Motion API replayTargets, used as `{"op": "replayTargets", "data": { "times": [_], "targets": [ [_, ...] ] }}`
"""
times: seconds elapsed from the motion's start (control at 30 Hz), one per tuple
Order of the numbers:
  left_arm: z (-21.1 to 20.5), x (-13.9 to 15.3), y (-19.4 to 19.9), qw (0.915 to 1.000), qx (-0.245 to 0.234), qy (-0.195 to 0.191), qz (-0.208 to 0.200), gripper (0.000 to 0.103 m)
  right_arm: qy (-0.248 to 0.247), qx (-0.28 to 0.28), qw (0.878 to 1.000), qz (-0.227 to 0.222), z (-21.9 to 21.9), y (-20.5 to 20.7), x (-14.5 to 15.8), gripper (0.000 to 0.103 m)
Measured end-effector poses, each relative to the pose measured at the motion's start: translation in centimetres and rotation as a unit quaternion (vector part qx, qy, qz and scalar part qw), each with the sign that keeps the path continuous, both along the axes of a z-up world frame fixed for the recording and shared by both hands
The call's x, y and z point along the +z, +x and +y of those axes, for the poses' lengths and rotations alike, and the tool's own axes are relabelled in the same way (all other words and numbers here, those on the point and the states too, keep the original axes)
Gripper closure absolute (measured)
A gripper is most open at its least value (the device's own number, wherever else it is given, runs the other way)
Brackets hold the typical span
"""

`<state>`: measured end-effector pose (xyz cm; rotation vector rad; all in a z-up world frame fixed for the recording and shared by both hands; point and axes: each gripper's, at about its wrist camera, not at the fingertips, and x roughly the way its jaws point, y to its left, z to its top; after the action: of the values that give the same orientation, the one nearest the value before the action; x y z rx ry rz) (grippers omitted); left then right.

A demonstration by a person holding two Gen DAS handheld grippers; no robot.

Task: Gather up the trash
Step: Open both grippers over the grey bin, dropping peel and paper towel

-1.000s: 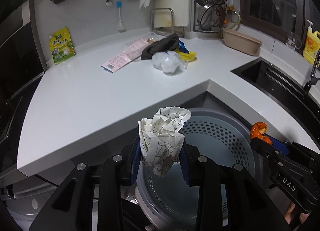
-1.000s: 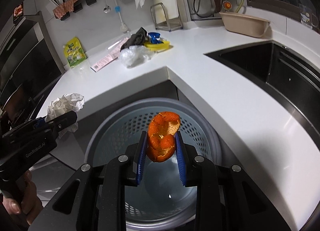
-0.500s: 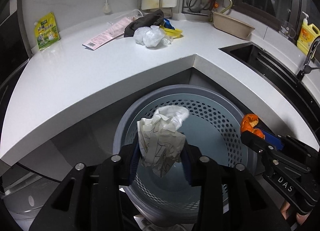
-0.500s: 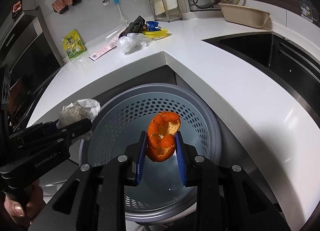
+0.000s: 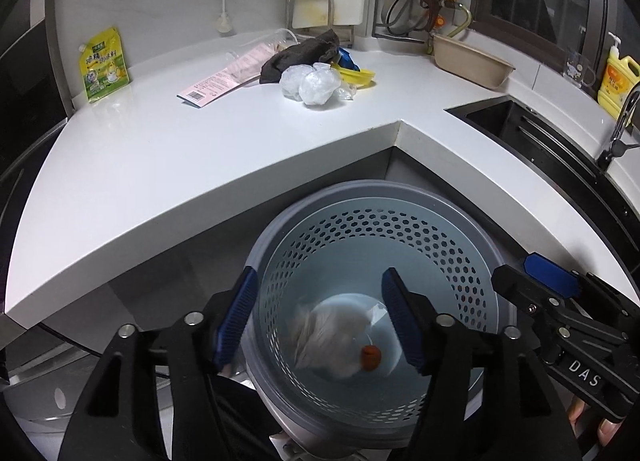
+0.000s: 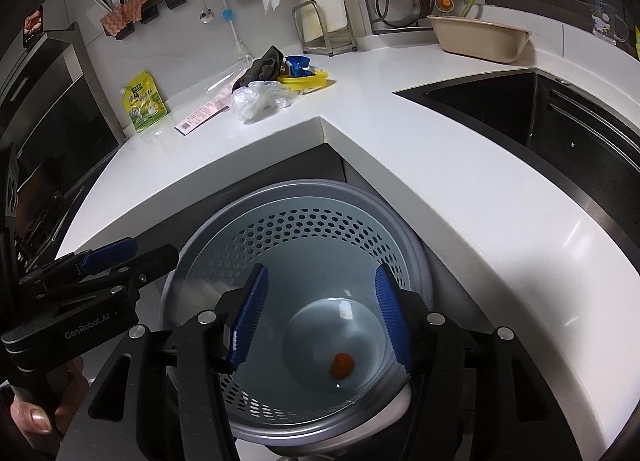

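While jaws open, paper wad [image 5: 328, 335] and orange peel [image 6: 342, 366] inside bin [image 5: 472, 261].

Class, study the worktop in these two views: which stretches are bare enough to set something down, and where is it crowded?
Bare: the broad counter between the yellow-green pouch, the pink leaflet and the front edge; also the strip between the sink and the bin. Crowded: the back corner, where dark cloth, crumpled plastic bags and yellow lid cluster.

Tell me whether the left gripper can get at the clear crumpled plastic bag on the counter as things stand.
Probably yes. The left gripper, jaws opening with nothing between them, hangs over the bin; bare countertop lies between it and the plastic bag, whose near side is uncovered.
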<state>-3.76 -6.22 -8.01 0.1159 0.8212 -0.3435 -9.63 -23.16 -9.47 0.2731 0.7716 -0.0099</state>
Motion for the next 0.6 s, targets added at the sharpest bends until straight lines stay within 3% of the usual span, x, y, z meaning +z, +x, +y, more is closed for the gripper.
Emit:
{"op": "replayTargets", "data": {
  "times": [0.33, 0.6],
  "targets": [
    [0.5, 0.5, -0.1, 0.9999, 0.004, -0.011, -0.012, 0.015, 0.0, -0.002, 1.0, -0.003, -0.1, -0.1, 0.1, 0.043],
    [1.7, 1.4, 0.1, 0.9987, 0.028, -0.024, -0.036, 0.008, 0.001, -0.009, 1.0, -0.016, -0.3, -0.1, 0.6, 0.037]
  ]
}}
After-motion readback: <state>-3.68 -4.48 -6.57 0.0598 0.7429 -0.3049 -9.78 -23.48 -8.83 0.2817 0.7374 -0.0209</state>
